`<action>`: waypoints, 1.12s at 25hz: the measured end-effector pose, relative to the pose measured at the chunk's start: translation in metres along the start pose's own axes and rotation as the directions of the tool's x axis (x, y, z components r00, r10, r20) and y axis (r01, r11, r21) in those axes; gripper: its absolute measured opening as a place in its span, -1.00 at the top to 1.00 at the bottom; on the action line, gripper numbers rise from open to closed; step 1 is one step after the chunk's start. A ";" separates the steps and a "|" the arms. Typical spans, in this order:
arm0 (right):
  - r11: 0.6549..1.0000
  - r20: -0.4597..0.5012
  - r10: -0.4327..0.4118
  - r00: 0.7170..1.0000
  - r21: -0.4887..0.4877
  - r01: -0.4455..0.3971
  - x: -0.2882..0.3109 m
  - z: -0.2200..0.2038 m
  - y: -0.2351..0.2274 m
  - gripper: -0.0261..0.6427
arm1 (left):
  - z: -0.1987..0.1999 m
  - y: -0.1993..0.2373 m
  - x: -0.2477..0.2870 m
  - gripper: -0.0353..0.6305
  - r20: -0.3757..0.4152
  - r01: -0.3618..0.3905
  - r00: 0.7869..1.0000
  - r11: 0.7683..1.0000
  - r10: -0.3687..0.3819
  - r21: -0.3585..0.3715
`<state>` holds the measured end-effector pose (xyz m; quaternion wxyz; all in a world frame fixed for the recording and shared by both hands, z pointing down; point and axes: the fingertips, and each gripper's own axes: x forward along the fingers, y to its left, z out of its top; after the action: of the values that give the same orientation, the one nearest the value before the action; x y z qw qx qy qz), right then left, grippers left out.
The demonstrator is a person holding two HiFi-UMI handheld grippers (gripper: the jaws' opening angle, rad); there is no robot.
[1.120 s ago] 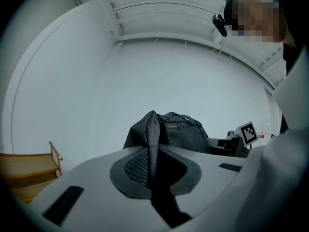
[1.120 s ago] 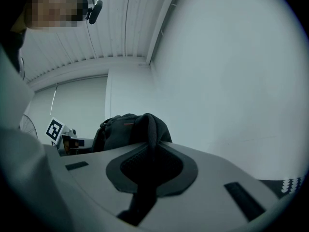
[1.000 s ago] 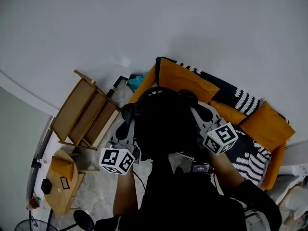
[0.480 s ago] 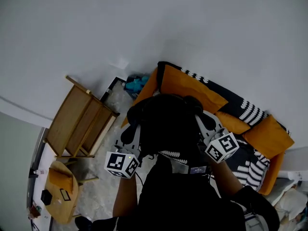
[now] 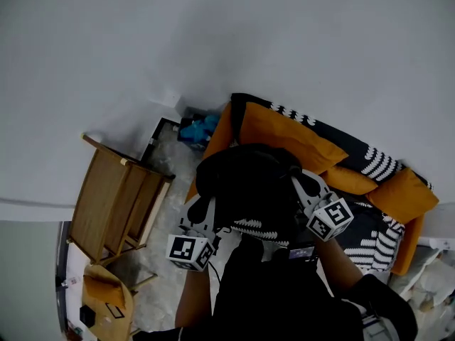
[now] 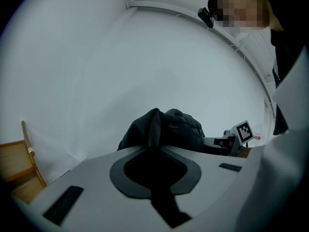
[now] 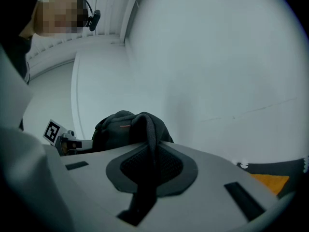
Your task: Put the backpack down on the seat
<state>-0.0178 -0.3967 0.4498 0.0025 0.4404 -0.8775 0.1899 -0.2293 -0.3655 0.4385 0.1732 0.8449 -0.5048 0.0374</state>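
A black backpack hangs between my two grippers, over the left end of an orange sofa that has a black-and-white patterned throw. My left gripper is shut on one black strap, with the bag's bulk just past its jaws. My right gripper is shut on another strap at the bag's other side. Each gripper view shows the other gripper's marker cube. The bag hides the sofa seat below it.
A wooden folding frame stands on the floor left of the sofa, with a small wooden table below it. A blue object lies at the sofa's left end. A white wall rises behind the sofa.
Both grippers and the backpack have sunk and moved toward the sofa. The grips on the straps are unchanged.
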 end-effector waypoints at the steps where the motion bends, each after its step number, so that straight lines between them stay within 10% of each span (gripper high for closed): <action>1: 1.000 -0.009 -0.004 1.000 0.011 0.004 0.005 -0.006 -0.005 0.78 | -0.006 0.004 0.005 0.78 -0.015 0.004 1.000 1.000 -0.005 -0.008; 28: 0.995 -0.178 0.038 0.983 0.099 -0.021 0.102 -0.122 -0.099 0.78 | -0.128 0.077 0.106 0.78 -0.194 -0.073 0.980 0.994 0.055 -0.087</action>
<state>-0.0238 -0.4878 0.6130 0.0574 0.4082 -0.8698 0.2710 -0.2302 -0.4456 0.6037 0.2591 0.8116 -0.5140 0.1000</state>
